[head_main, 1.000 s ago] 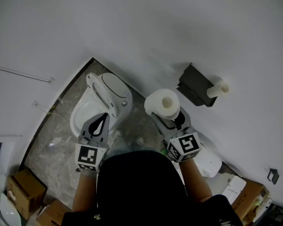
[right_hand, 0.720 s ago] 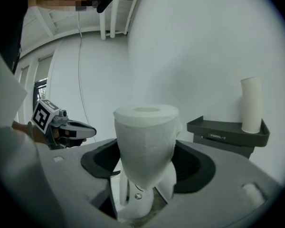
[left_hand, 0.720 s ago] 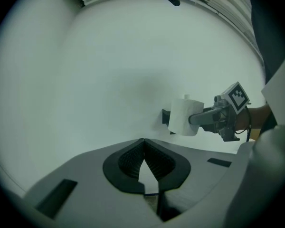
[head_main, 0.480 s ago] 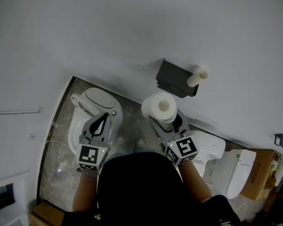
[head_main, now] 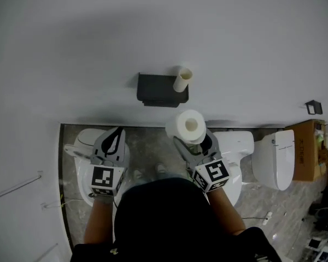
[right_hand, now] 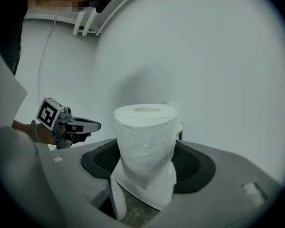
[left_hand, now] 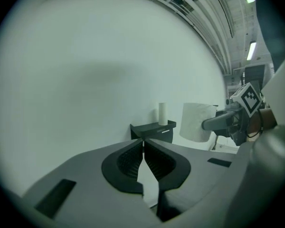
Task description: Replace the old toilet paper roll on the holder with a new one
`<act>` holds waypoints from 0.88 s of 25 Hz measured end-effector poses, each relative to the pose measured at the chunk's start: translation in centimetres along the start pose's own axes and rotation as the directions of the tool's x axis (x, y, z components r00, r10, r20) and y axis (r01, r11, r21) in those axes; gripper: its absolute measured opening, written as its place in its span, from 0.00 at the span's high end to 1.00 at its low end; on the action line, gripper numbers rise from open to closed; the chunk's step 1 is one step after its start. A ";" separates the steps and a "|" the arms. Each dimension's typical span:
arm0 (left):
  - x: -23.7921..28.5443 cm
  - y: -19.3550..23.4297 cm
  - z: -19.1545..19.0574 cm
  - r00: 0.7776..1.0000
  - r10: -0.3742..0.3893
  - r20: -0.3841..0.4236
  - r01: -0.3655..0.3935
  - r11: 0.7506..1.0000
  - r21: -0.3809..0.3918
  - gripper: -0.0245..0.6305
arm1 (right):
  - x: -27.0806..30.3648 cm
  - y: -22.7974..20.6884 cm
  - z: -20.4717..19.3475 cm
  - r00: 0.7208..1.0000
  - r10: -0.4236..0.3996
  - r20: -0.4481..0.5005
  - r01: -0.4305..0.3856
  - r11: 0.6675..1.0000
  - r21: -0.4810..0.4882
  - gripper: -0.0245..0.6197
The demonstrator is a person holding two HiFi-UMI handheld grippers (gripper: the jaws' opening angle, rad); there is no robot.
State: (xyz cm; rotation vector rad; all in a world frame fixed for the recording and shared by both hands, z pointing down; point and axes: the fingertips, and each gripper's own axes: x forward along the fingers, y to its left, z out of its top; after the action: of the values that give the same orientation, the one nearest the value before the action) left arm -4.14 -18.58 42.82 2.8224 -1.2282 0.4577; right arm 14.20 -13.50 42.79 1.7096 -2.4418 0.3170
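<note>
Your turn has brought the dark box-shaped wall holder (head_main: 156, 90), off to the right a second ago, straight ahead on the far wall, with the spent cardboard tube (head_main: 182, 79) standing upright at its right end. Your right gripper (head_main: 194, 143) stays clamped on the full white toilet paper roll (head_main: 187, 125), held near the holder. Your left gripper (head_main: 117, 135) is closed on nothing, so it looks free to pull the tube off first.
</note>
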 end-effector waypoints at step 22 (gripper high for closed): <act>16.3 -9.0 10.8 0.949 -0.315 0.007 0.309 0.935 0.173 0.66 | -13.6 -9.9 -2.6 0.879 -0.478 0.000 0.473 0.871 0.135 0.44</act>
State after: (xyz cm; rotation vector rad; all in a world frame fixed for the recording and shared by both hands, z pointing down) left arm 15.63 -25.50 37.86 3.1026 -0.7515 0.5188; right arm 28.19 -3.72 42.96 2.3108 -1.9558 0.3914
